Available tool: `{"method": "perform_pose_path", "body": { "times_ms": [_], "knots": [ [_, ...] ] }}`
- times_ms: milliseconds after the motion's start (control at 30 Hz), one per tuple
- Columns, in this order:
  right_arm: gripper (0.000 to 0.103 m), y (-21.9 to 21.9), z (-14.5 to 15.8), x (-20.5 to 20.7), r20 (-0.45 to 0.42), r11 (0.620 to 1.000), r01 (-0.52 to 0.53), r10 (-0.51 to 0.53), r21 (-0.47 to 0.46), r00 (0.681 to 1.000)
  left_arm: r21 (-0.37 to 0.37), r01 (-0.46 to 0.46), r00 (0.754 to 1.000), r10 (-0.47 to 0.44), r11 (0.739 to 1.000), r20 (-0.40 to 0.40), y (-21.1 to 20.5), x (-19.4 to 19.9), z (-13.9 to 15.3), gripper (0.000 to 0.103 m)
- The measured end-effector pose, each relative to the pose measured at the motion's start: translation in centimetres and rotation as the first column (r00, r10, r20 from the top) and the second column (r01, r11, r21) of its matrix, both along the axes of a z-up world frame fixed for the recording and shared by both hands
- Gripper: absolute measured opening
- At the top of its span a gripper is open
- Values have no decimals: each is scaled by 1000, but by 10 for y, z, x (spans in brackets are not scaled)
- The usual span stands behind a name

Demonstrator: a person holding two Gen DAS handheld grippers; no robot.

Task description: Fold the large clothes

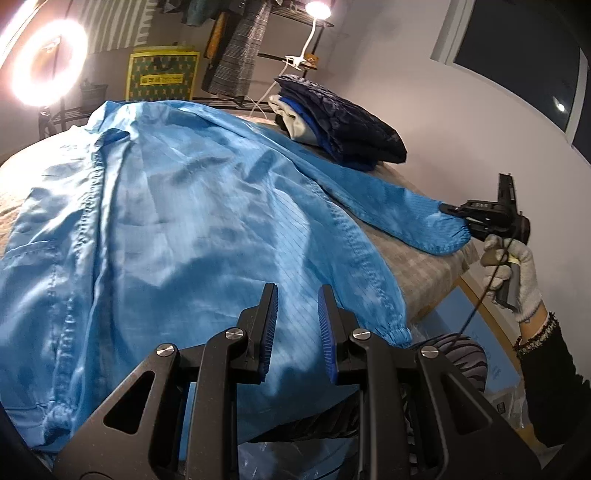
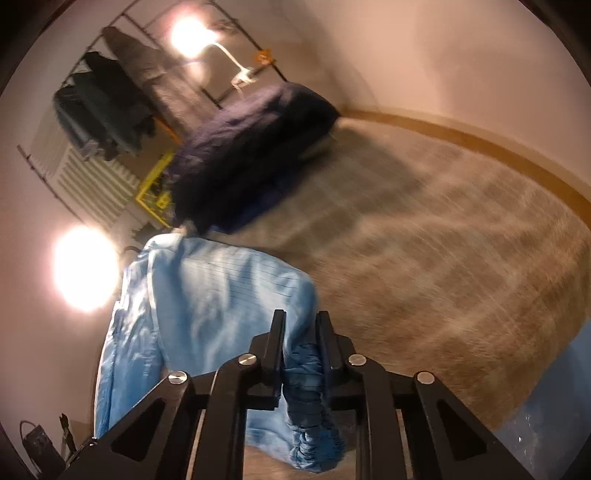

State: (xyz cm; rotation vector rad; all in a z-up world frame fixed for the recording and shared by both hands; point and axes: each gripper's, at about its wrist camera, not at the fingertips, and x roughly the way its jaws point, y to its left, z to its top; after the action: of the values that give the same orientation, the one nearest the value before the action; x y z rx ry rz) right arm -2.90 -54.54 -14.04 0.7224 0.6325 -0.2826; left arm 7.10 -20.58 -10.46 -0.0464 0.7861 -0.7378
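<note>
A large light-blue jacket (image 1: pixel 177 206) lies spread face up on the grey table cover (image 1: pixel 413 266). My left gripper (image 1: pixel 297 299) is open above the jacket's near part, with nothing between its blue pads. The near sleeve cuff (image 1: pixel 399 330) hangs at the table edge just right of it. My right gripper (image 1: pixel 452 214) is shut on the far sleeve's cuff (image 1: pixel 439 232) at the table's right side. In the right wrist view the gathered cuff (image 2: pixel 303 369) sits between the right gripper's (image 2: pixel 299 321) fingers, and the sleeve (image 2: pixel 221 295) trails away.
A stack of folded dark clothes (image 1: pixel 343 122) sits at the table's far right corner, also in the right wrist view (image 2: pixel 255 147). A ring light (image 1: pixel 48 62), a clip lamp (image 1: pixel 317 9) and a garment rack (image 1: pixel 236 48) stand behind. A wall runs along the right.
</note>
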Motion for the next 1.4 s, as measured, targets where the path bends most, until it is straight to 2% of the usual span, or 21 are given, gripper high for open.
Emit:
{"method": "perform_pose_path", "body": {
  "times_ms": [267,400,533,667,800,967,1133,1167,1200,1300,1333,1400],
  "knots": [
    [12,78,57,20,107,979,-161,175,-128,979,-24,-42,999,42,999,1,12,6,4,21],
    [12,130,83,30,137,938,-278,309,-207,941,-37,-59,998,59,998,0,19,7,5,21],
    [12,185,92,44,126,875,-412,453,-256,883,-35,-74,997,75,997,8,27,8,6,21],
    [12,229,86,59,99,811,-524,562,-261,821,-49,-94,996,95,994,4,36,10,7,21],
    [12,275,69,68,50,727,-635,667,-259,743,-52,-122,992,122,991,10,46,11,8,21],
    [12,320,36,75,-18,611,-757,775,-231,631,-64,-150,989,149,987,-22,57,18,2,21],
    [12,339,0,74,-92,511,-840,842,-184,532,-39,-138,990,137,990,-39,49,24,-6,24],
    [12,341,-4,73,-106,495,-849,849,-186,518,-40,-136,990,134,990,-48,47,26,-8,33],
    [12,343,-7,72,-110,480,-857,857,-186,504,-46,-133,990,130,990,-61,45,28,-11,37],
    [15,341,-8,68,-117,464,-866,865,-188,489,-58,-117,988,110,991,-106,39,34,-19,37],
    [18,338,-6,67,-118,461,-868,867,-185,485,-61,-112,987,105,992,-120,37,36,-22,37],
    [40,330,1,65,-120,457,-868,867,-195,483,-71,-109,985,98,991,-144,34,40,-27,37]
  ]
}}
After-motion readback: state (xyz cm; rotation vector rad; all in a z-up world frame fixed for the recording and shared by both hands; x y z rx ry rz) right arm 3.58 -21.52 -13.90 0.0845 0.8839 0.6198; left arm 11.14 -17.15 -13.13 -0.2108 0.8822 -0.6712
